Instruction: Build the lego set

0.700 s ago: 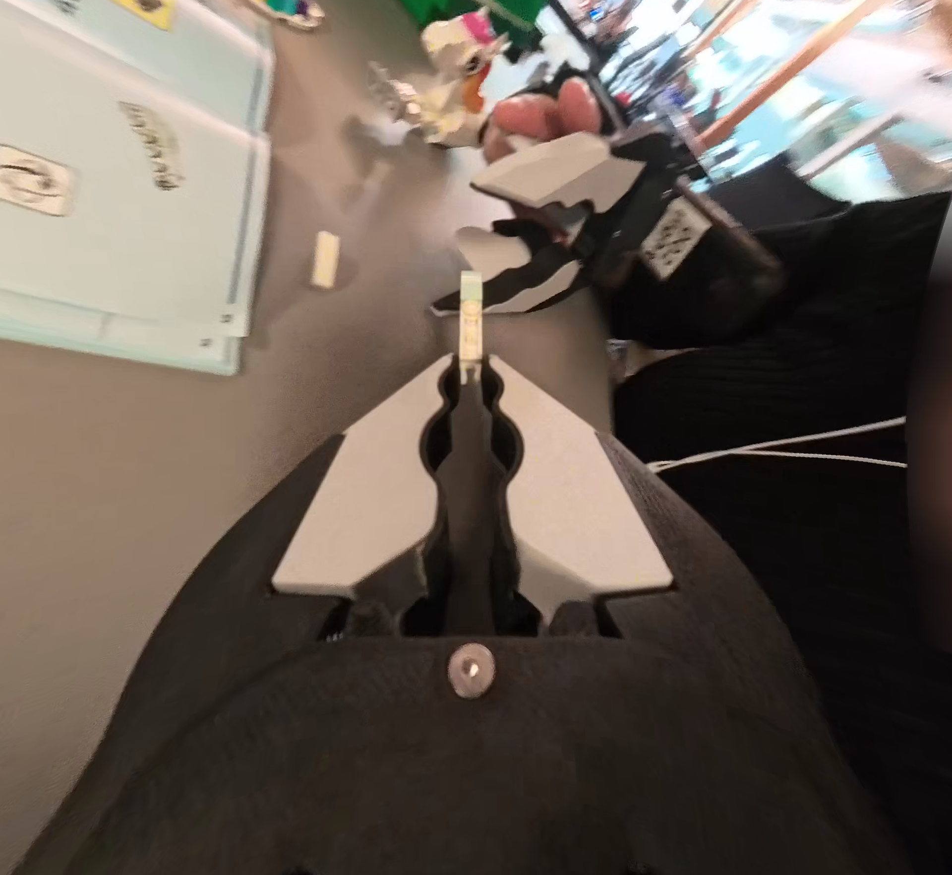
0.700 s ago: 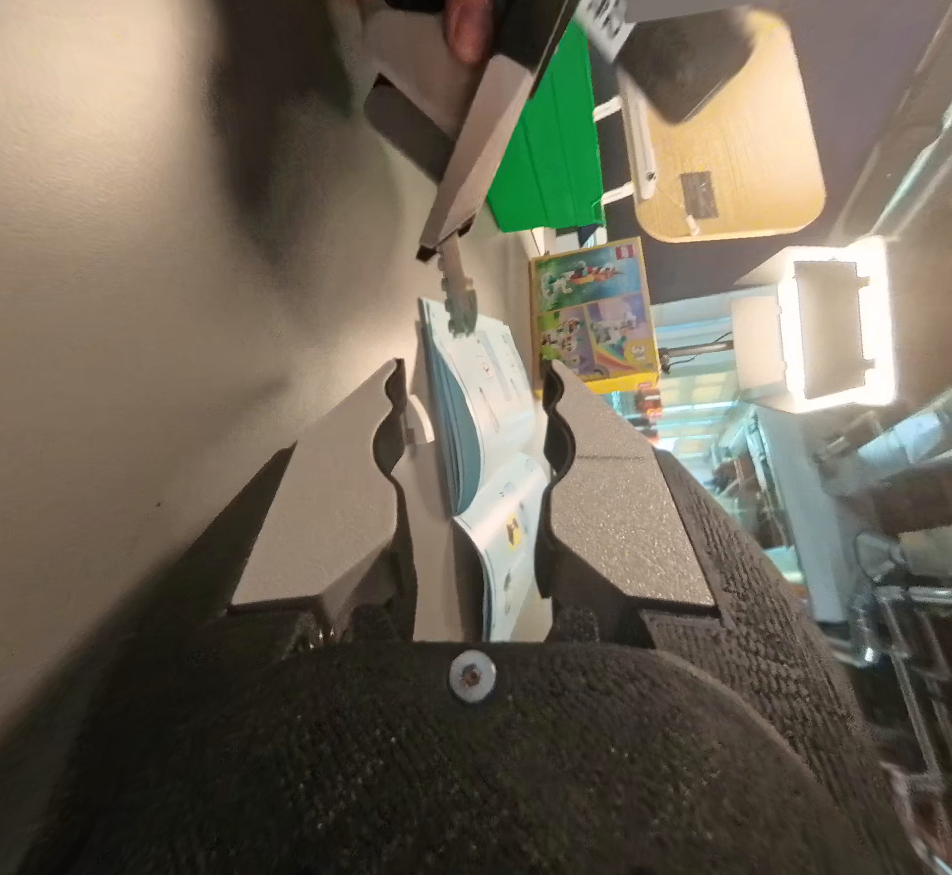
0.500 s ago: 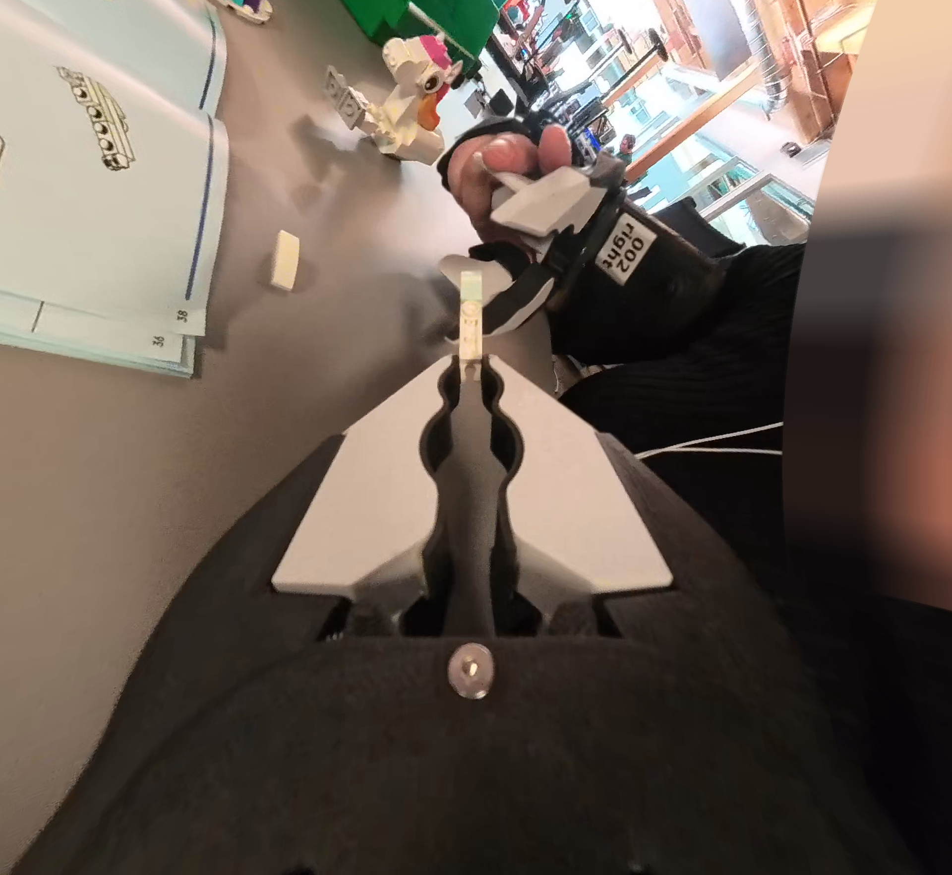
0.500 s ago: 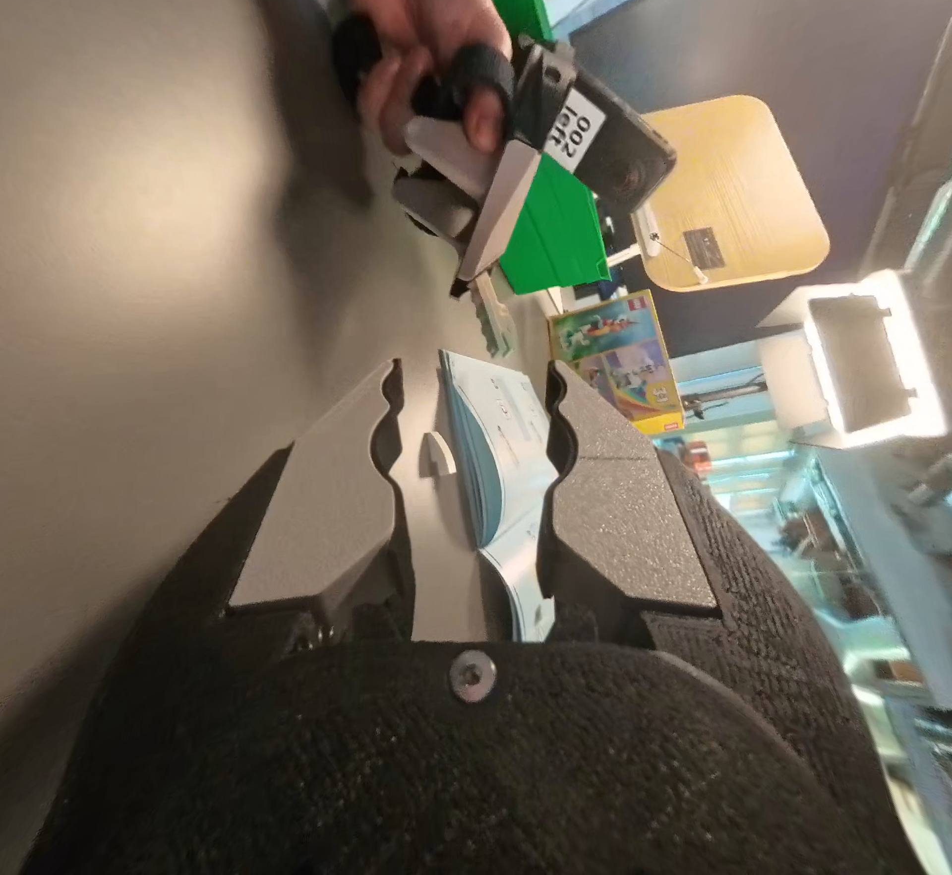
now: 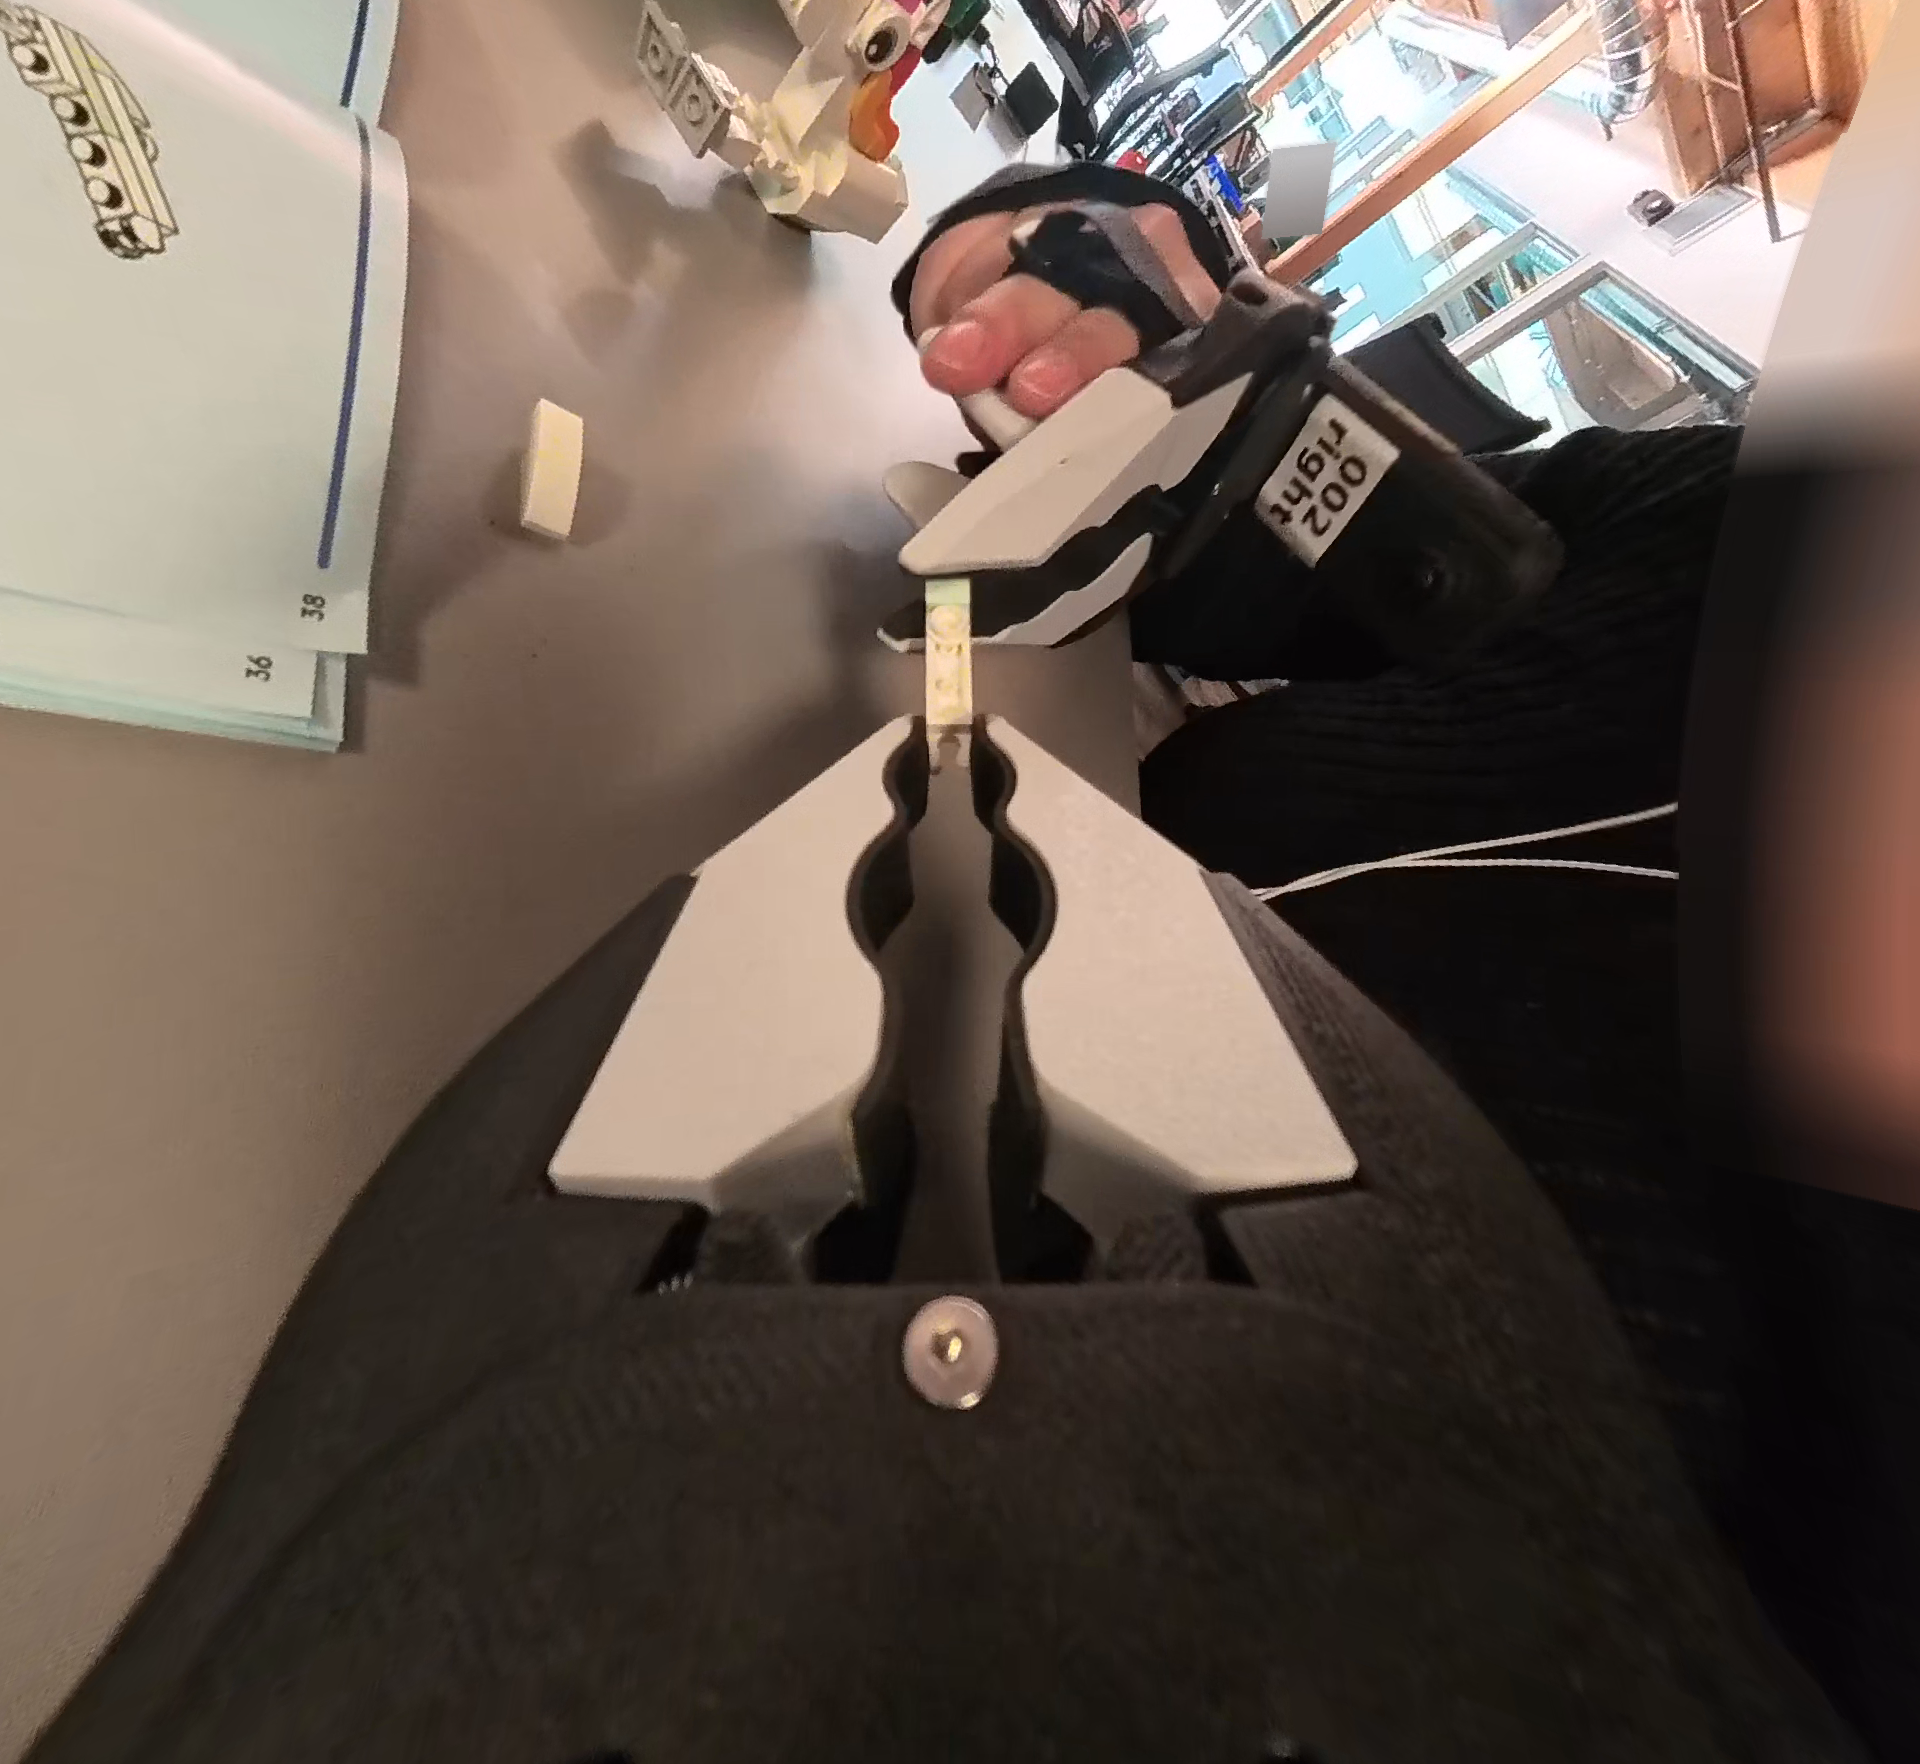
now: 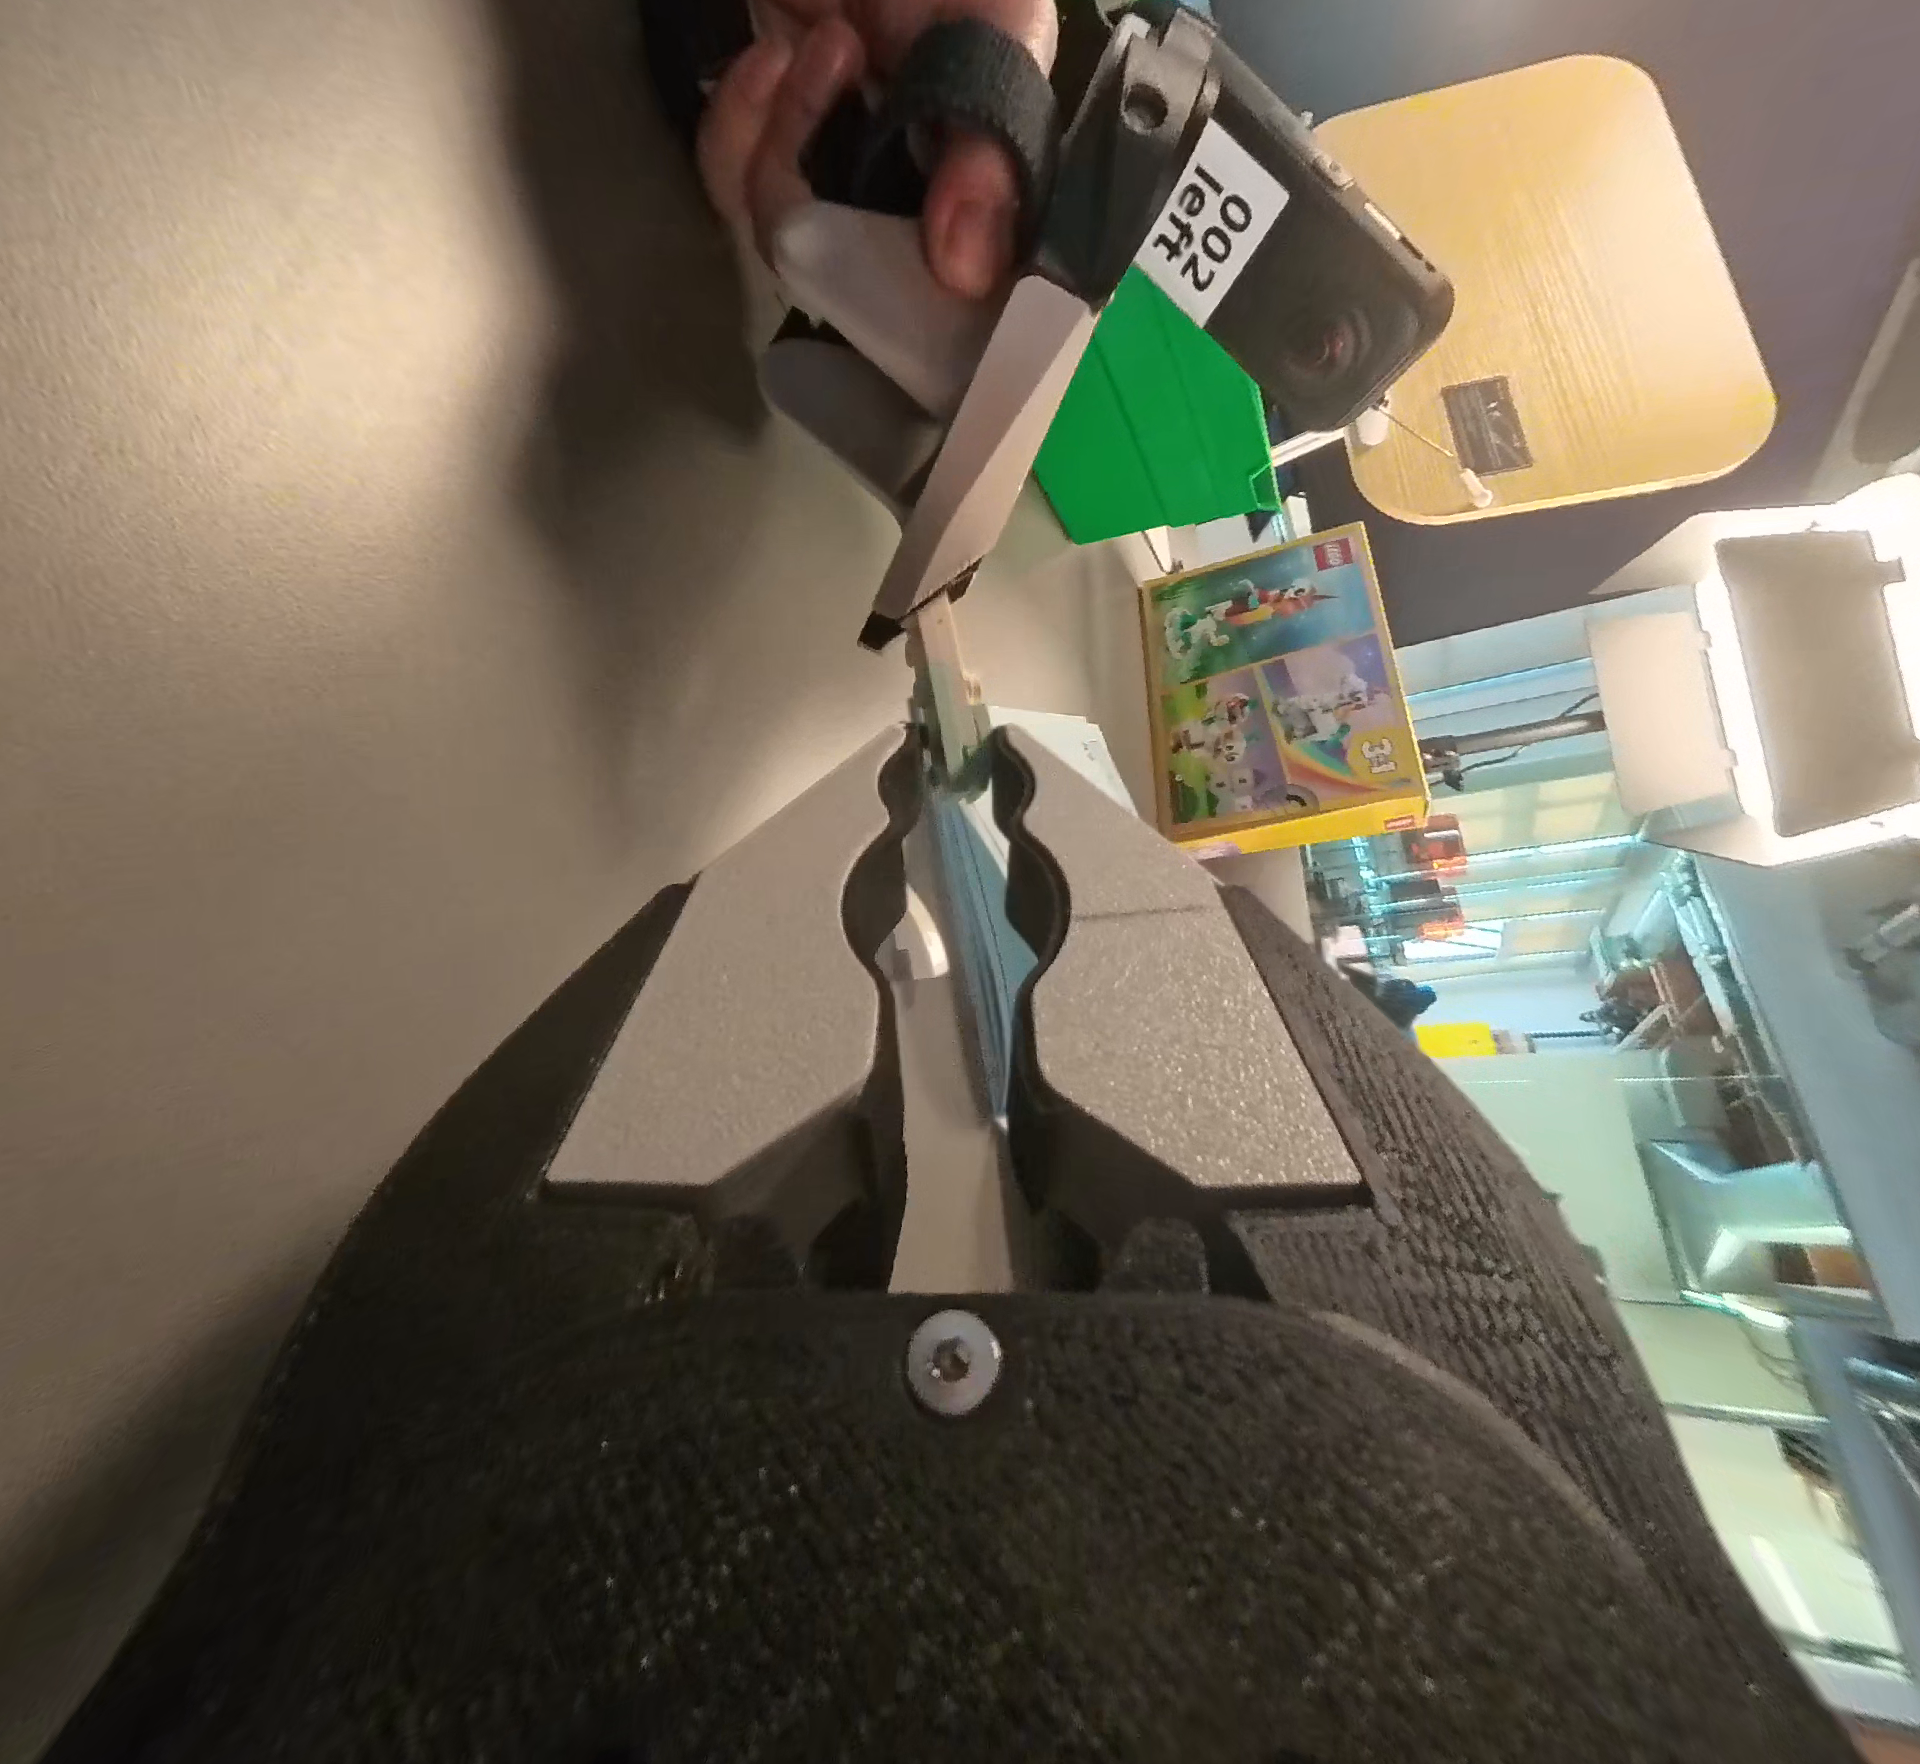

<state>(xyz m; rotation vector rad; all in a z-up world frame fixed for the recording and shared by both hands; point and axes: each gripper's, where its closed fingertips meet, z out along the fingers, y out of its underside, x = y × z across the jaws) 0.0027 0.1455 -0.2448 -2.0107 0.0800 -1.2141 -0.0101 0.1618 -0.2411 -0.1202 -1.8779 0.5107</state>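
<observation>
Your left gripper (image 5: 948, 727) pinches 1 end of a thin pale plate (image 5: 948, 654), held above the grey table (image 5: 208, 987). Your right gripper (image 6: 951, 746) has its fingers nearly together around the other end, though contact looks likely rather than certain. The white unicorn (image 5: 831, 104) stands beyond, beside the open booklet (image 5: 156, 312).
</observation>
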